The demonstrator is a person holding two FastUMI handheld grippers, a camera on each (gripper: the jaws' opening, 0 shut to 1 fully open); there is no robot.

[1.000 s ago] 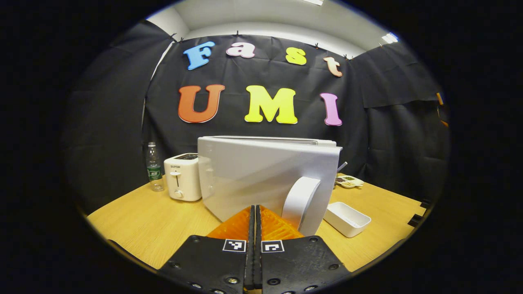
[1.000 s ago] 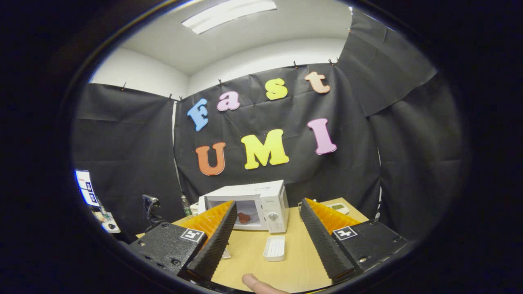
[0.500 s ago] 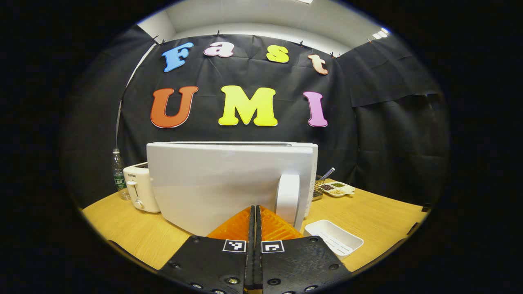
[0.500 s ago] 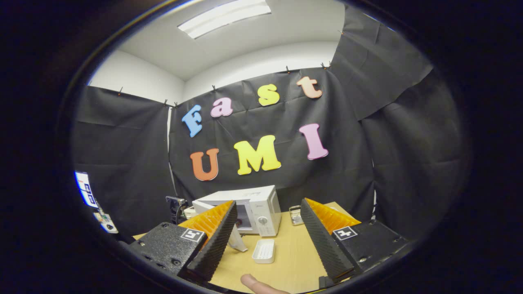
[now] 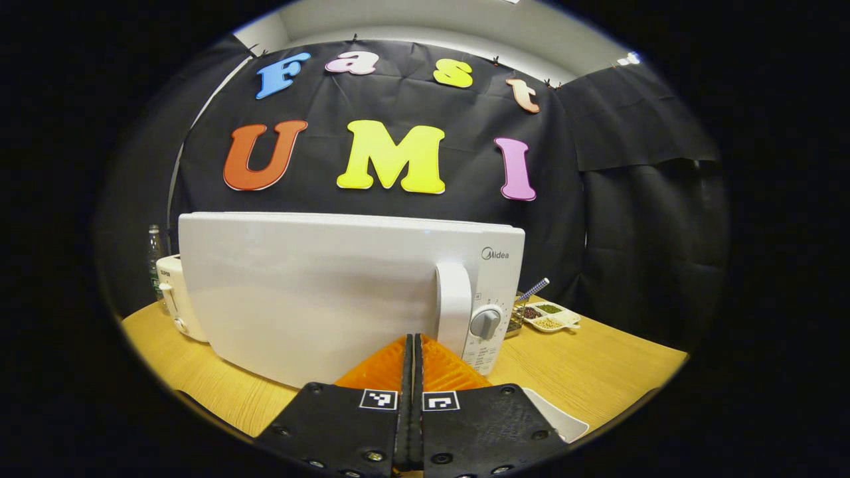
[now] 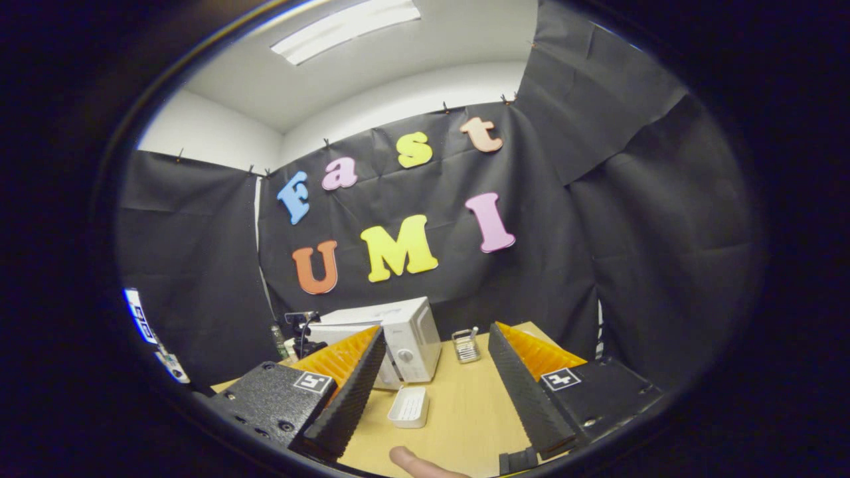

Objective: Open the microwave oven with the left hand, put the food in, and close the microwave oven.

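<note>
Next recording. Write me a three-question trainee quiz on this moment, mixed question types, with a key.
1. True or false: the microwave door looks shut or nearly shut.
2. Which gripper has its fingers spread apart?
A. left gripper
B. right gripper
C. both
3. Fill in: on the table, the small white tray lies in front of the ____.

Key
1. True: the door lies about flush with the control panel.
2. B: in the left gripper view the two fingers meet, close before the door.
3. microwave.
</note>
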